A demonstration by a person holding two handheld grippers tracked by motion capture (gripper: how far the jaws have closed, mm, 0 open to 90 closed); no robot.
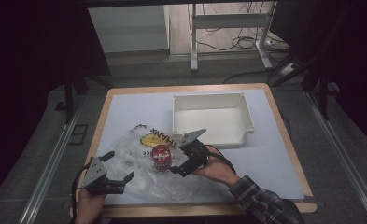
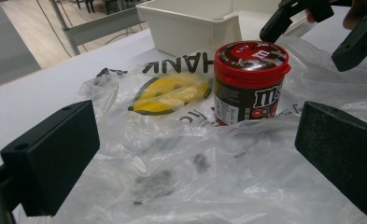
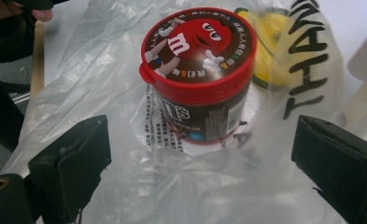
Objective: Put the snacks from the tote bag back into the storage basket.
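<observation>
Candy tub on plastic bag, both tools spread

Tub [image 1: 161,157] stands upright on the crumpled clear plastic bag [image 1: 139,163], which lies flat on the tabletop [image 1: 274,154]. We take the tub as landmark. Right tool [image 1: 184,158] sits just beside it on its right, jaws spread wide with nothing between them; in the right gripper view the tub [image 3: 199,74] stands centred between the two jaws, slightly beyond them. Left tool [image 1: 120,168] is near the tub on its left, toward the person, jaws also spread and empty, over the bag's near edge. White bin [image 1: 212,119] stands just behind the tub.

Handling, our judgement: tub looks rigid, small and light, with a red snap lid [image 2: 251,58] and a glossy label that may slip. Best hold is across the straight brown wall below the lid rim. Bag [image 2: 186,177] is thin, soft and slick; it may drag or ride up with the tub unless pinned at a loose fold.
</observation>
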